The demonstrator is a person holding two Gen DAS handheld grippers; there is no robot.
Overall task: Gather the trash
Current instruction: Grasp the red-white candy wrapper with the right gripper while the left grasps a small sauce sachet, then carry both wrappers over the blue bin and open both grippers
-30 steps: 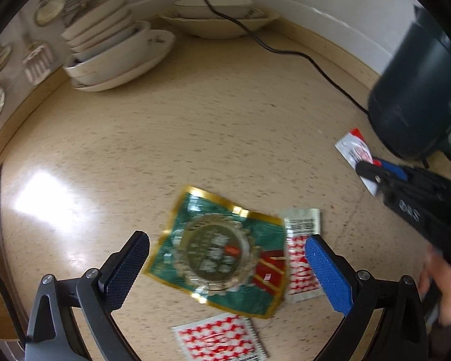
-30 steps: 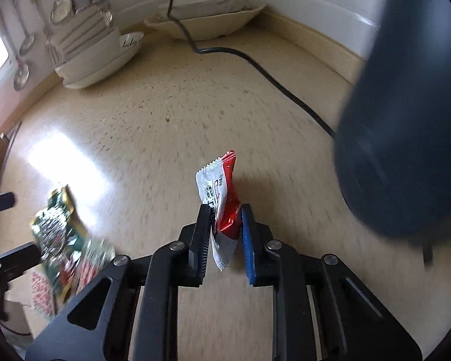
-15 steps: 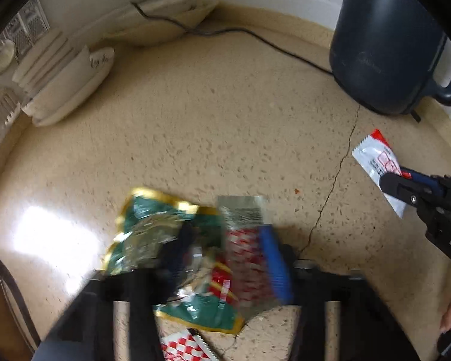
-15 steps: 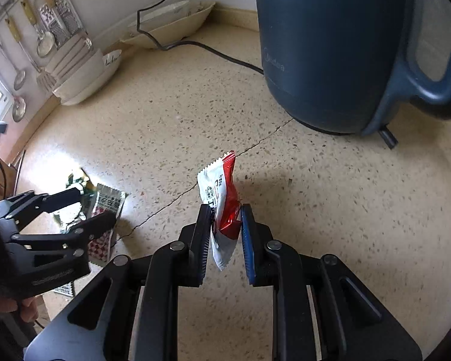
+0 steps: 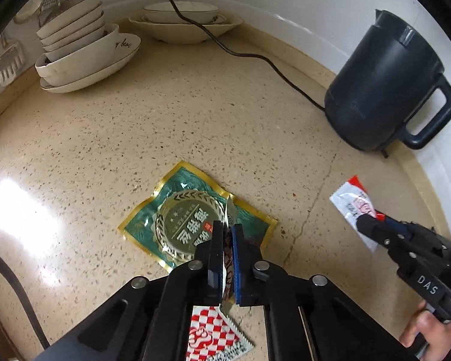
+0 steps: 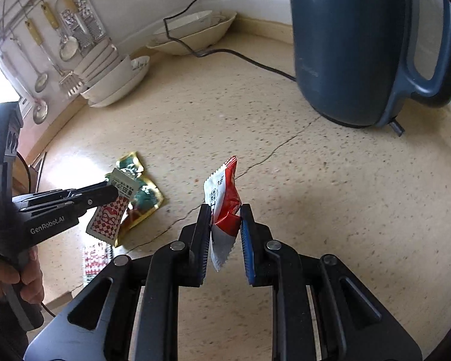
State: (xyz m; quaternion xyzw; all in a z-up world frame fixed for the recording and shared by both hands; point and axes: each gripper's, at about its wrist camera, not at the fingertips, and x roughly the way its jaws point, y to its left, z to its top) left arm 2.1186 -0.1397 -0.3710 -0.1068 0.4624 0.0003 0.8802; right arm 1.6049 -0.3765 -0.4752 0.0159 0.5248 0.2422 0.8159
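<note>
Trash: left claw (image 5: 228, 242) has just clamped a crinkly checked sachet (image 6: 106, 216); right claw (image 6: 225, 225) pinches a serrated red-white wrapper (image 6: 224, 198).

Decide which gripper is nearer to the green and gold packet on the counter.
Left. The left gripper hangs directly over the green and gold packet, gripping a checkered sachet; the right gripper is off to its right.

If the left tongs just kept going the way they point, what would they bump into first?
Probably the green and gold packet lying on the counter just ahead. The left tongs already pinch a checkered sachet, so that would likely touch first; depth is hard to judge.
</note>
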